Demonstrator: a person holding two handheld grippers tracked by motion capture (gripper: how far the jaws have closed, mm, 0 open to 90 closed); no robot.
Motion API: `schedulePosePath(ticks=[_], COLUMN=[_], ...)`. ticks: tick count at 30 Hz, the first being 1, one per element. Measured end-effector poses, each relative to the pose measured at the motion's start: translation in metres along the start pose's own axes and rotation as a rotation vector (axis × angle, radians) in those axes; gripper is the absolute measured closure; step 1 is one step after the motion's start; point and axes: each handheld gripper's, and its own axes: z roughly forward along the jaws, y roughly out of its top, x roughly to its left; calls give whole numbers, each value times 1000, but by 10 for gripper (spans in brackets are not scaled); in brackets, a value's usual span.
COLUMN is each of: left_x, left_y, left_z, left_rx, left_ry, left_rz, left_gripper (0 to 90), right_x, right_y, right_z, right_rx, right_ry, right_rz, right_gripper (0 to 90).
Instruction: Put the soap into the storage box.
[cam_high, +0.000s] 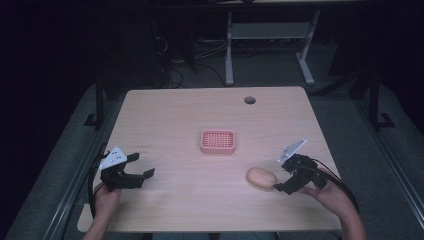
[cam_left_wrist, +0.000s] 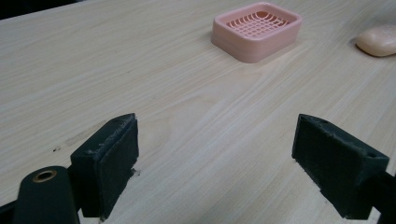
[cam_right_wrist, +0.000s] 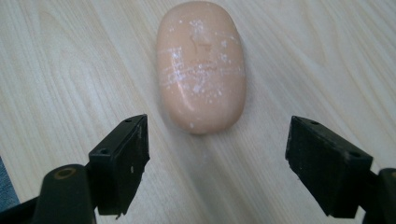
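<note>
A peach-coloured oval bar of soap (cam_high: 261, 177) lies flat on the wooden table (cam_high: 170, 115), right of centre near the front. My right gripper (cam_high: 280, 175) sits just to its right, jaws spread wide and pointing at it. In the right gripper view the soap (cam_right_wrist: 201, 65) lies just beyond the right gripper (cam_right_wrist: 215, 140), with nothing touching the pads. A pink slotted soap dish (cam_high: 218, 141) stands mid-table. My left gripper (cam_high: 141, 165) rests open at the front left with nothing in it. The left gripper view shows the left gripper (cam_left_wrist: 215, 140), the dish (cam_left_wrist: 256, 29) far ahead and the soap (cam_left_wrist: 377, 40) at the right edge.
A round cable hole (cam_high: 249, 100) sits near the table's far edge. Beyond the table stand white desk legs (cam_high: 229, 50) and loose cables on a dark floor. Bare wood stretches between the two grippers and around the dish.
</note>
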Motion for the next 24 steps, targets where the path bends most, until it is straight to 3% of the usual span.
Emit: schedulePosePath(ticks=[24], left_x=[1], left_y=[0], left_z=[0], left_rx=[-2], left_ry=[-5], left_rz=[8], left_gripper=[143], right_x=[7], right_y=[40], right_z=[25], right_rx=[70], right_ry=[35], right_rz=[-88], right_gripper=[223])
